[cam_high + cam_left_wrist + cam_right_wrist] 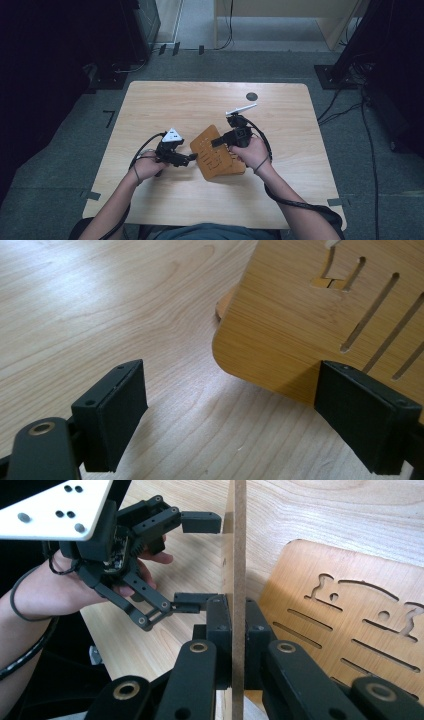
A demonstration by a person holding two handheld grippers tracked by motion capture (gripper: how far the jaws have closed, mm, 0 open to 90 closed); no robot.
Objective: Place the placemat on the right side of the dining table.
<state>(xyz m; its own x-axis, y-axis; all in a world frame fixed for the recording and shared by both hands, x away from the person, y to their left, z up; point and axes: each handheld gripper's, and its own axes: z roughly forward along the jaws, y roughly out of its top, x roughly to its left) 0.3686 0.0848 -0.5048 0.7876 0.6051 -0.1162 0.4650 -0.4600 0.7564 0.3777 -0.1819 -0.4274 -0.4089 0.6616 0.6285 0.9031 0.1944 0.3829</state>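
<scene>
Slotted wooden panel [239, 555]: thin, stiff, light; right gripper [239, 630] clamps its edge, left gripper [230, 415] wide open beside it.

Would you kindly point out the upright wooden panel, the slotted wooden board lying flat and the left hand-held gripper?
upright wooden panel [239, 555], right gripper view, on its thin edge.
slotted wooden board [320, 630], right gripper view, on bare face between slots.
left hand-held gripper [200, 562], right gripper view, midway between fingertips.
</scene>
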